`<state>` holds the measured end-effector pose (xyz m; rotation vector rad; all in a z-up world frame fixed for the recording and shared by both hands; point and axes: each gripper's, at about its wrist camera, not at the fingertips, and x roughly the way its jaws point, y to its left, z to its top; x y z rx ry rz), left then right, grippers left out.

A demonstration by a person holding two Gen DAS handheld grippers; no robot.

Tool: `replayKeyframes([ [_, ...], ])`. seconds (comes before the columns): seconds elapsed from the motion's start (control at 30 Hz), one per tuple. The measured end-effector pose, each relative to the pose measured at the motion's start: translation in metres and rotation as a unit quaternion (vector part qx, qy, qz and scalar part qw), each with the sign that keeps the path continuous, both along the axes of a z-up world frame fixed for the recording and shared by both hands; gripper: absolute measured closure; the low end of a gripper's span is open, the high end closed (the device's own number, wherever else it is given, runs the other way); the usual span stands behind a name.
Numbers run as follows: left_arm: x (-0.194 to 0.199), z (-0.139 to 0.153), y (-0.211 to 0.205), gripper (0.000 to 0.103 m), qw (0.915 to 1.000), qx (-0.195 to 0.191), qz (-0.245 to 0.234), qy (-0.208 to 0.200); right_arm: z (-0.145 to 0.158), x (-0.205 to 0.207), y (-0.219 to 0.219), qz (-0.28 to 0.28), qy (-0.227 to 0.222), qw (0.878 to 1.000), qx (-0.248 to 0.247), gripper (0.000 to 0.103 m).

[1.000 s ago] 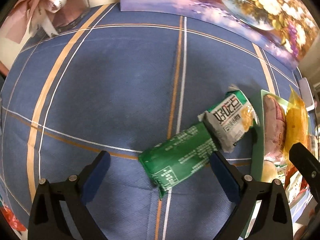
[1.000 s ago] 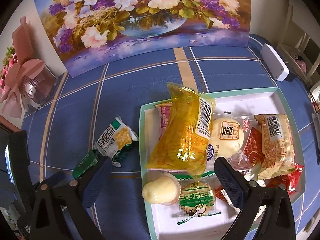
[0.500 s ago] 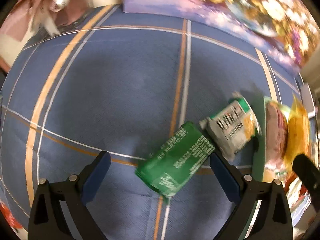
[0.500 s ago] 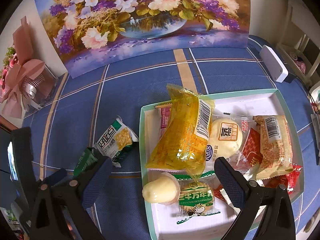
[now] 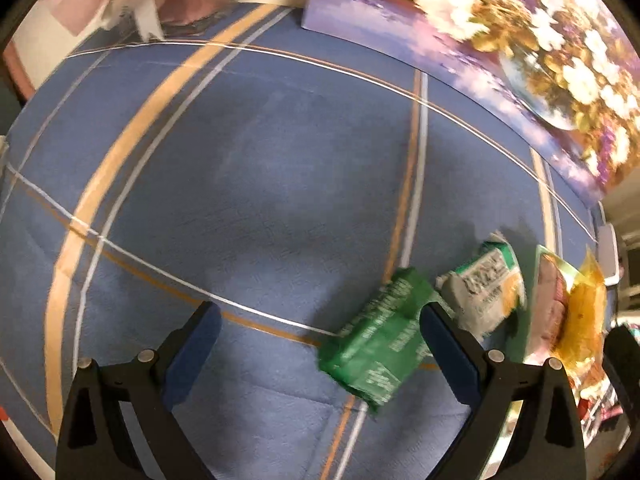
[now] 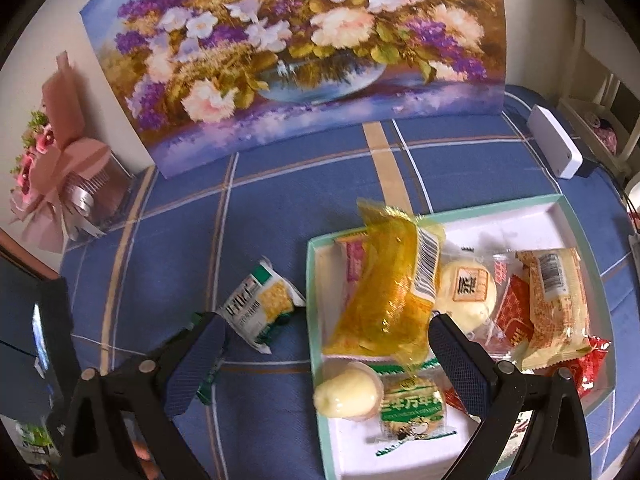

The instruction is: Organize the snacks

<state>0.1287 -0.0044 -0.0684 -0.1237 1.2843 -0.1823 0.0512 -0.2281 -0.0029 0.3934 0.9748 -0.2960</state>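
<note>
The green snack packet (image 5: 380,344) lies flat on the blue checked cloth of the worktop (image 5: 240,184), just left of the tray, with its far end touching the white-and-green corn snack packet (image 6: 260,306). In the left wrist view it sits against the inner face of the right-hand finger of the left gripper (image 5: 316,344), not centred between the fingers; the picture is blurred there, so I cannot tell whether finger and wrapper actually touch. The jaws of the left gripper stand wide apart and hold nothing.

The packet looks like a sealed foil pillow: probably light, soft, crinkly and rather slippery, with contents that may crush. A grip across its short width near the middle seems soundest, closing gently; the crimped ends would likely fold or slip out.

The corn packet rests just beside the left rim of the white tray (image 6: 520,216) but outside it. Inside the tray are a yellow transparent packet (image 6: 384,300) propped over a pink wrapper, a round pale bun (image 6: 466,294), a tan cracker pack (image 6: 556,304), red wrappers, a jelly cup (image 6: 346,390) and a green-labelled biscuit (image 6: 412,404).

The right gripper (image 6: 326,344) hovers over the near left part of the tray, its jaws also spread and empty.

At the far edge stand a flower painting (image 6: 304,48) and, to the left, a pink bouquet (image 6: 60,176).
</note>
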Motion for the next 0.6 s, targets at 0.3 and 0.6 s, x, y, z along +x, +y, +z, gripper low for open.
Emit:
replayKeyframes([
  [0.3,-0.002,-0.013,-0.036,0.005,0.9976,0.018,-0.067,0.01,-0.006,0.026,0.02,0.033,0.01,0.999,-0.016,0.0],
  [0.6,0.021,-0.014,-0.018,0.03,0.9993,0.011,-0.035,0.007,-0.029,0.06,0.04,0.083,0.033,0.996,-0.015,0.019],
])
